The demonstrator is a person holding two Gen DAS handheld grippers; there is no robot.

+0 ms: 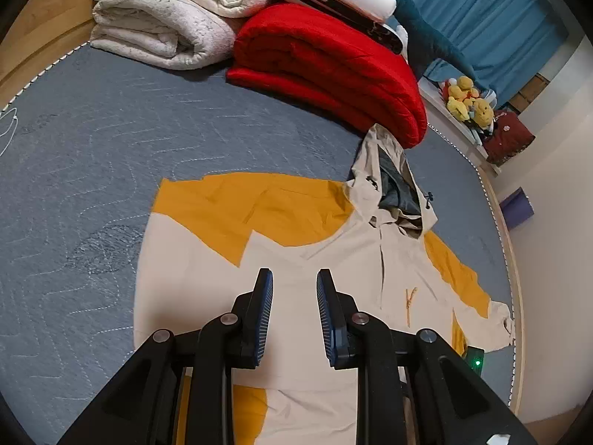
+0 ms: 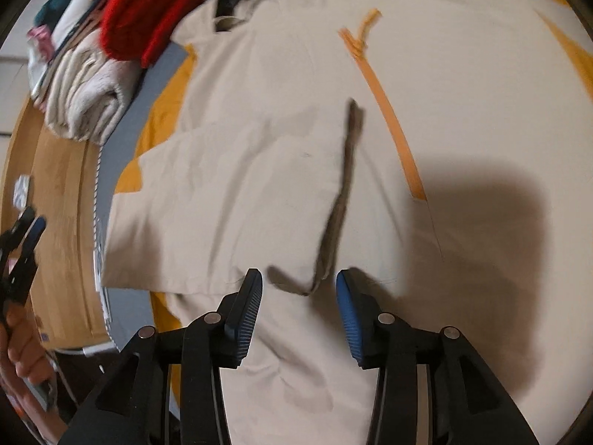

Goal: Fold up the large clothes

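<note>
One jacket (image 1: 259,259) lies flat on the bed (image 1: 74,185), its hood (image 1: 393,181) touching the red blanket (image 1: 326,74), one of two folded blankets; the white blanket (image 1: 163,18) sits left of it. Bare bed stretches left of the jacket. Both the left gripper (image 1: 294,278) and right gripper (image 2: 299,278) are spread apart over the jacket, pinching nothing.

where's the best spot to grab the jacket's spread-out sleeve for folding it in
Probably the cuff of the sleeve. It lies flat toward the mattress edge, so come from above at that outer side and pinch the loose cuff end.
</note>
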